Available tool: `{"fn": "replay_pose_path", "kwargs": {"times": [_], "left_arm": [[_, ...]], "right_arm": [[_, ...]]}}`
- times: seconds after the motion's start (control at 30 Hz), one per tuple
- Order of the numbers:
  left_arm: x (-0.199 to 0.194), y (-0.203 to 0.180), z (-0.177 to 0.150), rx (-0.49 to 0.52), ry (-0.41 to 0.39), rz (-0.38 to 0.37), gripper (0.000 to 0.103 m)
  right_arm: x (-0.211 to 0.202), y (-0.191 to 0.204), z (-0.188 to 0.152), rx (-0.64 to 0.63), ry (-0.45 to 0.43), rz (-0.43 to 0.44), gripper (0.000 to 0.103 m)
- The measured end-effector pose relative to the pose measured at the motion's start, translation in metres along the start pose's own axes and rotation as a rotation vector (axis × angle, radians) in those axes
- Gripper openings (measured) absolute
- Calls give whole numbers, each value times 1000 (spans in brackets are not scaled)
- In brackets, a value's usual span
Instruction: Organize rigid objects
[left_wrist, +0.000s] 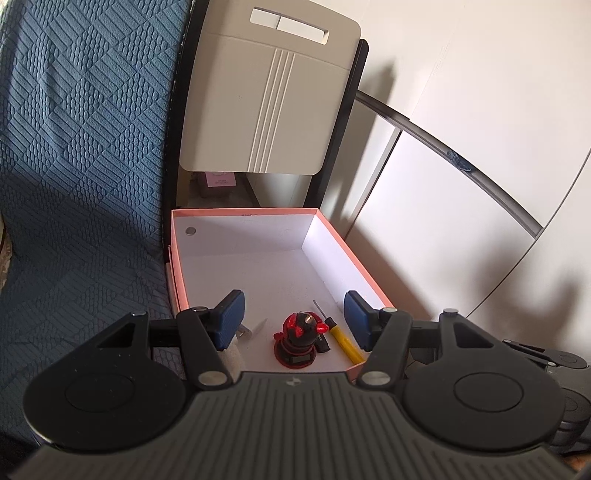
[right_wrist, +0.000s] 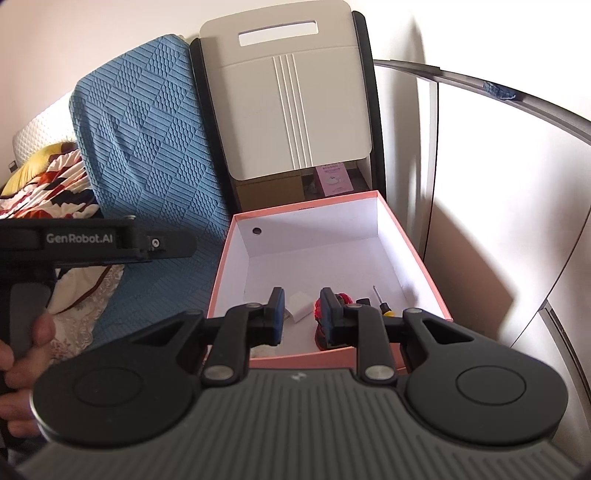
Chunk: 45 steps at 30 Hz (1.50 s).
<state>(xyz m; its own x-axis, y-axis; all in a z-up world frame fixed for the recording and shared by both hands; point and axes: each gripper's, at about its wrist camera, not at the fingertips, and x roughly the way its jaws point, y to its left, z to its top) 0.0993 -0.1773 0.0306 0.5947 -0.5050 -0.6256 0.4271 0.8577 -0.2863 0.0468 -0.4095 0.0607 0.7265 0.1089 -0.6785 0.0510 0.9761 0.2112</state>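
Observation:
A pink box with a white inside (left_wrist: 258, 266) (right_wrist: 306, 258) stands open in front of both grippers. In its near end lie a red and black toy figure (left_wrist: 300, 341) (right_wrist: 341, 299), a yellow-handled screwdriver (left_wrist: 341, 338) (right_wrist: 382, 302) and a small white adapter (left_wrist: 249, 330) (right_wrist: 299, 304). My left gripper (left_wrist: 293, 319) is open and empty above the box's near end, the figure between its fingers in the picture. My right gripper (right_wrist: 302, 315) is open and empty just above the box's near rim; its right finger (right_wrist: 327, 314) hides part of the figure.
A blue textured cover (left_wrist: 81, 155) (right_wrist: 147, 147) drapes the furniture left of the box. A beige folded chair back (left_wrist: 269, 99) (right_wrist: 295, 103) stands behind it. White cabinet doors (left_wrist: 461, 206) (right_wrist: 498, 206) are on the right. The left handheld gripper's body (right_wrist: 92, 240) sits at the left.

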Motion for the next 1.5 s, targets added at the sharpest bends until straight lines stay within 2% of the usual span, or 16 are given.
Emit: {"fn": "replay_pose_path", "kwargs": {"times": [0.4,0.6,0.77,0.87,1.1,1.17,1.2,1.27,1.33,1.4,1.43,1.5], "left_arm": [[-9,1,-21,6,15,31,66],[-9,6,-19,-4,5,51,73],[-7,6,-17,9,5,71,89],[-4,4,-16,33,14,91,90],[-3,7,-16,13,12,83,98],[-1,8,-16,14,21,89,98],[0,8,-16,16,25,91,98],[1,9,-16,12,27,90,100],[1,9,-16,11,22,101,101],[0,9,-15,17,18,104,102],[0,9,-15,17,16,105,102],[-1,10,-15,10,15,109,103]], "right_arm": [[-5,0,-9,-9,21,-20,25],[-2,0,-7,-5,23,-24,25],[1,-1,-7,-2,22,-17,25],[2,-2,-6,-8,18,-28,25],[5,0,-7,-17,29,-31,26],[6,-1,-6,-6,32,-32,53],[7,-2,-6,2,35,-27,58],[6,-4,-5,11,32,-24,76],[6,-4,-3,7,26,-31,83],[6,-4,-1,5,23,-34,84],[8,-4,-1,5,25,-39,91],[11,-4,-2,-5,31,-50,92]]}}
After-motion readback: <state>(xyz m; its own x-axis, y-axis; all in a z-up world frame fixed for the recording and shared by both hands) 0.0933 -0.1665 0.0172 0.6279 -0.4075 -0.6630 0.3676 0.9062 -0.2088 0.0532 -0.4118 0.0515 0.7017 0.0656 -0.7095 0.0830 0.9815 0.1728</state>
